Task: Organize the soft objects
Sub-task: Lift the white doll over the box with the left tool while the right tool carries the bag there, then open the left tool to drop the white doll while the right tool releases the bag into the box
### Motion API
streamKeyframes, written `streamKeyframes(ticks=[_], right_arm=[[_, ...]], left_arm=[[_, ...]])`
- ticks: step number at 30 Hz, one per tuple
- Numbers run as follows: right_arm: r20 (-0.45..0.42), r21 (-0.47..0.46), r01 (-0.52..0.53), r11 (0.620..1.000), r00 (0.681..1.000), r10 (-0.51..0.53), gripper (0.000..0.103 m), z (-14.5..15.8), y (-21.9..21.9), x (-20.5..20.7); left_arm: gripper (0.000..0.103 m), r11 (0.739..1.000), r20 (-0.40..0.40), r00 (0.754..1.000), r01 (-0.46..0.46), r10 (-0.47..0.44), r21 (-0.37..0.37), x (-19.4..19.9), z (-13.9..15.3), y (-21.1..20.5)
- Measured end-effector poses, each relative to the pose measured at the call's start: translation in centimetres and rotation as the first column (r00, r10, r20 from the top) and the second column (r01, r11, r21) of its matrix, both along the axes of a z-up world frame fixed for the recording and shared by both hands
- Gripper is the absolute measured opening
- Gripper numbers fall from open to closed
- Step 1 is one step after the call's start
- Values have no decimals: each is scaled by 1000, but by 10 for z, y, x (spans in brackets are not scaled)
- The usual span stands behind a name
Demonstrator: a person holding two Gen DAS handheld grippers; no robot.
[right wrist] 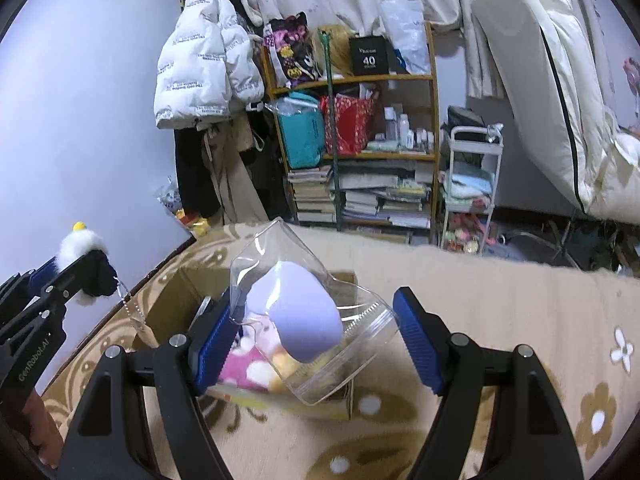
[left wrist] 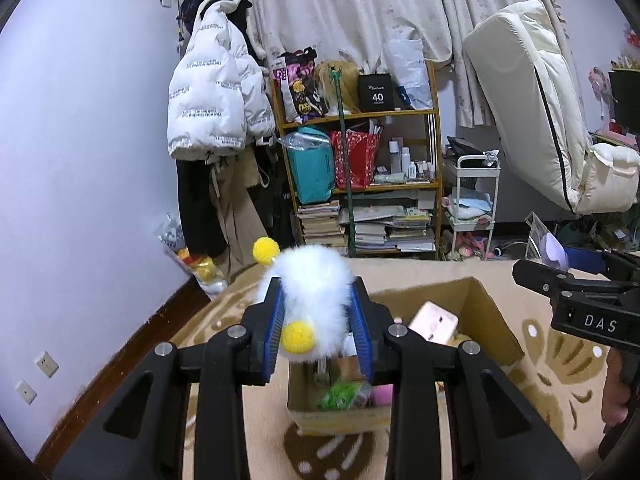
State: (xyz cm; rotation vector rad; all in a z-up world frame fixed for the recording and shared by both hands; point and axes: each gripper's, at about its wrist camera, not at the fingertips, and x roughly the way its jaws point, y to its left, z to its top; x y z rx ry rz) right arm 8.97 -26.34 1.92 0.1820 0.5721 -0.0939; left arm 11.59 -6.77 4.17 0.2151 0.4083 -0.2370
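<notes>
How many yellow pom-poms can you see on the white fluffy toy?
2 on the white fluffy toy in the left gripper: one at its upper left, one at its lower front. Others may be hidden behind.

White puffer jacket [left wrist: 216, 92] hanging against pale wall; wooden shelf unit [left wrist: 436, 148] crammed with bags, bottles, stacked books [left wrist: 380, 224]; cream folded mattress [left wrist: 532, 96] leaning beside floral curtain [left wrist: 340, 4].

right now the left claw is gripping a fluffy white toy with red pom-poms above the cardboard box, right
Not quite: the pom-poms are yellow, not red. The left wrist view shows the left claw shut on the fluffy white toy with its yellow pom-poms, above the cardboard box.
</notes>
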Motion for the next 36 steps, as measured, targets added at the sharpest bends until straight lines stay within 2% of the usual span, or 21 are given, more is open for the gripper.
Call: streamKeyframes(ticks=[5, 9, 13, 19, 24, 27, 28, 32, 36], right_arm=[[20, -2, -10, 1000, 1000, 10, 81, -3, -1, 9], [23, 12, -21, 1000, 1000, 21, 81, -16, 2, 14], [-21, 11, -41, 999, 999, 42, 81, -34, 9, 24], [-76, -39, -79, 996, 994, 76, 81, -56, 23, 32], [-84, -36, -93, 995, 992, 90, 82, -63, 24, 34], [-93, -30, -91, 995, 992, 87, 83, -65, 24, 35], [-100, -24, -90, 996, 991, 87, 83, -67, 23, 36], [-108, -6, -78, 997, 991, 77, 88, -70, 16, 37], [-100, 3, -82, 997, 992, 82, 92, -67, 13, 36]], left_arm=[[30, 1000, -36, 999, -2, 2, 9, 10, -13, -4], [31, 999, -83, 996, -17, 19, 30, 19, -29, -7], [31, 999, -124, 992, -21, 25, 34, 26, -43, -6], [33, 999, -195, 980, -26, 34, 41, 38, -62, -7], [35, 997, -235, 970, -42, 55, 62, 46, -73, -8], [44, 995, -247, 966, -65, 81, 72, 49, -78, -5], [51, 995, -249, 964, -75, 91, 72, 50, -79, -3], [57, 994, -259, 960, -94, 105, 54, 52, -79, 3], [67, 992, -248, 962, -102, 117, 69, 50, -78, 4]])
